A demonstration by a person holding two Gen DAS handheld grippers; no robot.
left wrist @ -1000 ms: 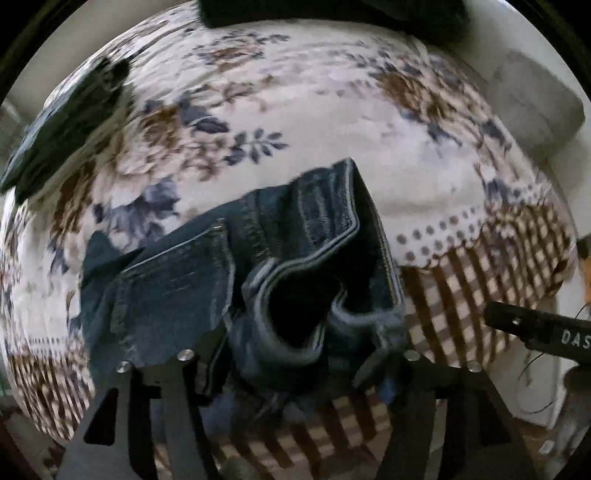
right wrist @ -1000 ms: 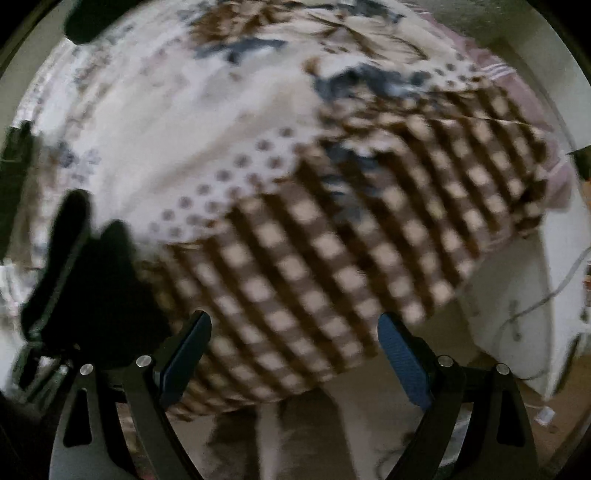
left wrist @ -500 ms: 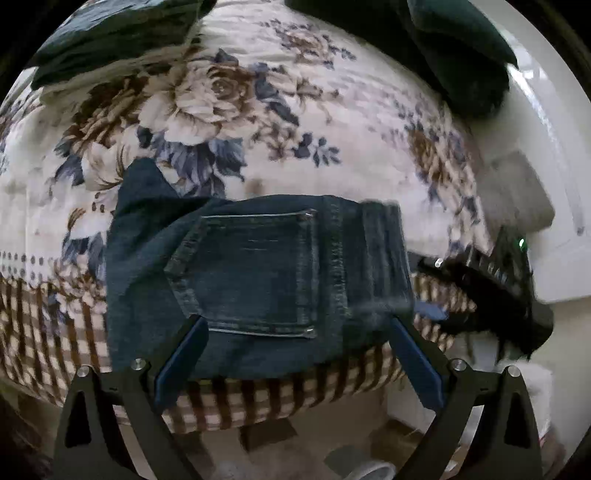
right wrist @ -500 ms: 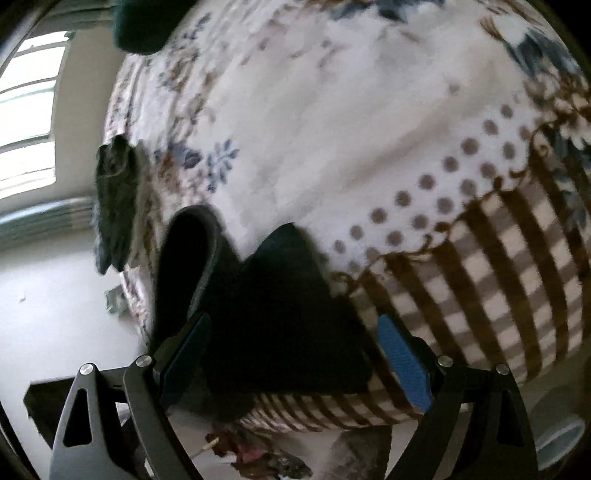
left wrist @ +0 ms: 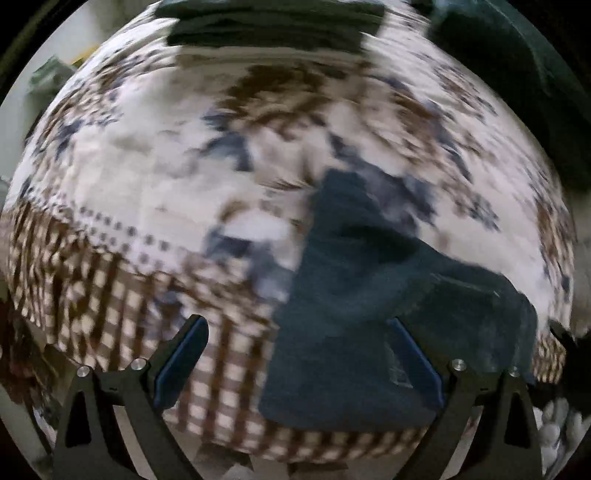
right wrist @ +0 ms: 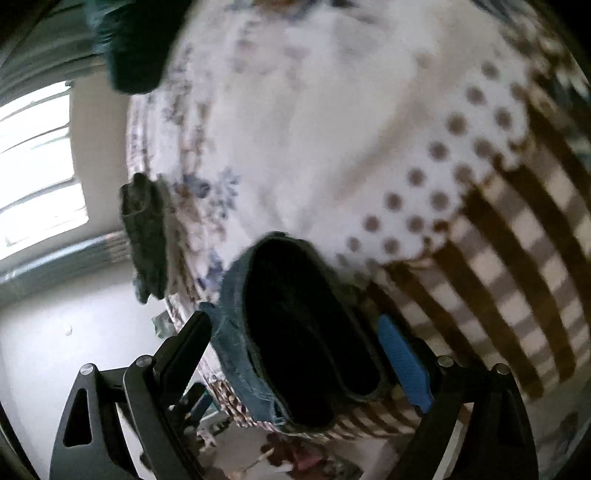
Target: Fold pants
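A folded pair of dark blue jeans [left wrist: 354, 325] lies on the flowered bedspread [left wrist: 166, 177] near its checked front edge, at the right of the blurred left wrist view. My left gripper [left wrist: 299, 365] is open and empty; its right finger is over the jeans. In the right wrist view the jeans' edge [right wrist: 295, 332] with its dark opening sits between the fingers of my right gripper [right wrist: 295, 362], which is open and not closed on the fabric.
Dark green folded clothes [left wrist: 273, 26] lie at the bed's far side, and another dark garment [right wrist: 144, 229] hangs at the bed edge. A bright window [right wrist: 33, 166] and the floor show to the left.
The left gripper has let go of the jeans, opened and swung left, so the jeans now sit to its right. The right gripper has moved onto the jeans' edge.
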